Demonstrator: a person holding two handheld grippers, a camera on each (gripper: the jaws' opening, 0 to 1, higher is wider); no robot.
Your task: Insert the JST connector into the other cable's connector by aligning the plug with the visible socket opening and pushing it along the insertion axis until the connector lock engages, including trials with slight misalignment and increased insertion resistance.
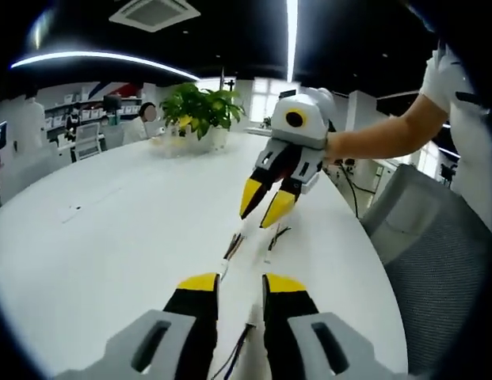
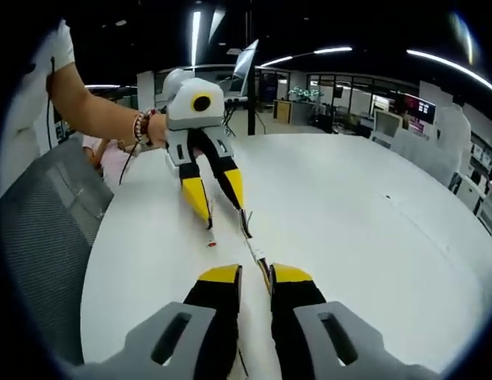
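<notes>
White table (image 1: 95,237) fills the lower half of both views. Office beyond it: a potted plant (image 1: 200,107) upper centre of the left gripper view, a grey mesh chair (image 1: 436,261) at right edge.

Left gripper (image 1: 240,285), bottom centre of its own view: yellow-tipped jaws stand a narrow gap apart, thin wires running down between them. Whether they pinch the wires, cannot tell. In the right gripper view the same tool sits upper left of centre (image 2: 222,202), held by a hand (image 2: 154,127) with a beaded bracelet.

Right gripper (image 2: 255,277), bottom centre of its own view: jaws also a narrow gap apart, a cable passing into the gap. Grip not clear either. It appears again right of centre in the left gripper view (image 1: 265,207), tips angled down toward the table.

JST cable (image 2: 252,241) runs as a thin line between the two grippers, mid-frame. Connector bodies are too small to make out; a small red speck (image 2: 211,243) lies on the table just beside the line.

Risks, as judged: plug and socket may meet off-axis, so pushing would bend pins or jam the housing; thin wires may slip through jaws under insertion resistance; lock may not engage.

Containers: only the plant pot (image 1: 218,138), holding the plant.
</notes>
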